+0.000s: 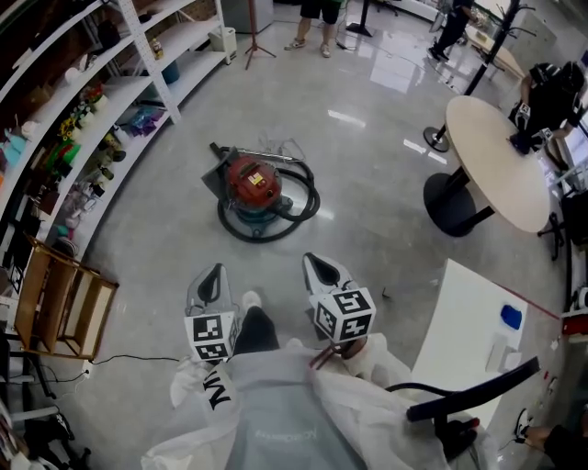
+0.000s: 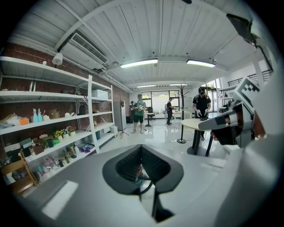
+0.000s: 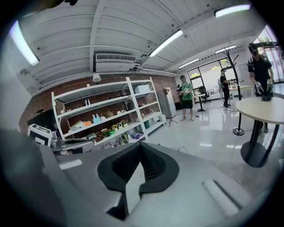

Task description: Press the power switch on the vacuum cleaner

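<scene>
The vacuum cleaner (image 1: 254, 184) stands on the grey floor ahead of me: a red top on a teal base, with a black hose coiled round it. Both grippers hang in the air well short of it, nearer to me. My left gripper (image 1: 216, 274) is shut, its jaws meeting at the tips with nothing between them. My right gripper (image 1: 315, 264) is also shut and holds nothing. In the left gripper view a bit of the vacuum cleaner (image 2: 138, 174) shows through the gap under the closed tips of the left gripper (image 2: 141, 147). The right gripper (image 3: 141, 144) points at bare floor. No switch can be made out.
Long white shelving (image 1: 101, 110) with small items runs along the left. A wooden crate (image 1: 64, 298) stands by it. At the right are a round table (image 1: 501, 161), a white table (image 1: 469, 312) and a black chair (image 1: 469, 395). People (image 1: 322, 14) and a tripod (image 1: 253, 41) stand far off.
</scene>
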A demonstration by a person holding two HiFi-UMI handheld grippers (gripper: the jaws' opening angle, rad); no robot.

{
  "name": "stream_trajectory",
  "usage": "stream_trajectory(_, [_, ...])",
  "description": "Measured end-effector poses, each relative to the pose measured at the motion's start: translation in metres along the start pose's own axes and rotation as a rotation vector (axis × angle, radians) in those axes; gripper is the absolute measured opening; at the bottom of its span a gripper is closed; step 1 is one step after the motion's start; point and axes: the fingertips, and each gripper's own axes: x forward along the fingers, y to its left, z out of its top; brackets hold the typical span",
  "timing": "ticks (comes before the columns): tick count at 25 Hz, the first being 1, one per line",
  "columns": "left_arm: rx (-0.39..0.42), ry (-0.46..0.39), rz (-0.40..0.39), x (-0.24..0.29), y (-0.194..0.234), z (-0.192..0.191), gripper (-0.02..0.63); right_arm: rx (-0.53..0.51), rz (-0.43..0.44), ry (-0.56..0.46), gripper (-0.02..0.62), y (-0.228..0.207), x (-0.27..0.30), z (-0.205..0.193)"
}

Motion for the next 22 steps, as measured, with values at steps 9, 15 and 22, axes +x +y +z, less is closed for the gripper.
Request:
stream_trajectory(9, [-0.024, 0.008, 0.003, 0.039, 0.044, 0.005, 0.0, -0.012, 0.001, 0.019, 0.002, 0.007, 0.056, 0.02])
stream_trajectory(15, [-0.047, 0.013, -0.003, 0.066, 0.071, 0.009, 0.0, -0.024, -0.008, 0.046, 0.002, 0.01, 0.094, 0.029])
stream_trajectory(22, [-0.059, 0.024, -0.013, 0.099, 0.111, 0.01, 0.0, -0.028, -0.014, 0.067, 0.002, 0.022, 0.141, 0.042])
